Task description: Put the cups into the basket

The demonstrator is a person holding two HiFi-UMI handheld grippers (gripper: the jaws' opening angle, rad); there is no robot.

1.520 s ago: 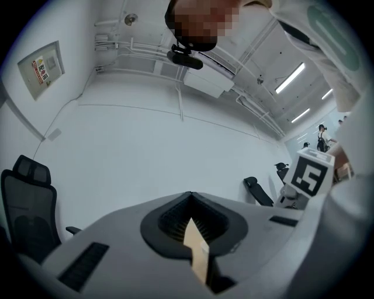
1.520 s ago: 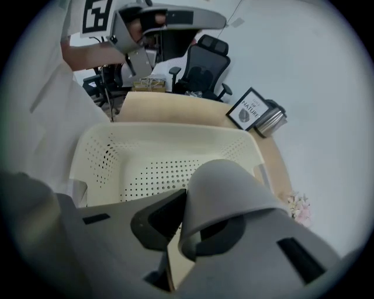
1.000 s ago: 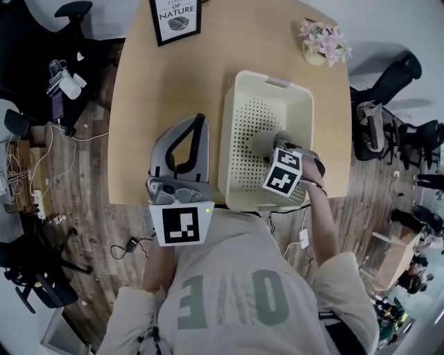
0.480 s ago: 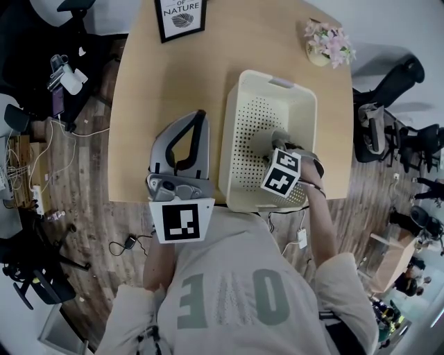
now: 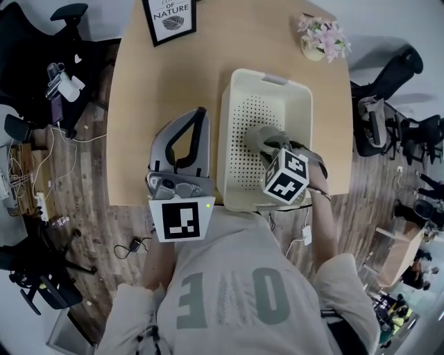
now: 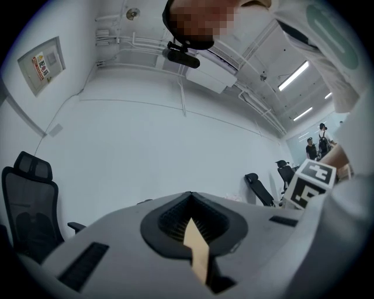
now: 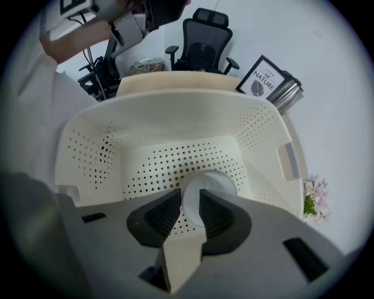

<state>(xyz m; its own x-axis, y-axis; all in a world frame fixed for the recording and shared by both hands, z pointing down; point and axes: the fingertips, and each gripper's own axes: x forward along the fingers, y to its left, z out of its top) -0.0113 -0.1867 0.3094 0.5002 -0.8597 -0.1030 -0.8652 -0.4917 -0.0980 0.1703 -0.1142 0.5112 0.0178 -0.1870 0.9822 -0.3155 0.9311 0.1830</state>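
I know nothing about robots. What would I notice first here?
The cream perforated basket on the wooden table draws the eye, with the right gripper reaching into it, jaws closed on a pale cup. The left gripper sits beside the basket, jaws shut and empty, while a framed print and pink flowers stand at the table's far edge.
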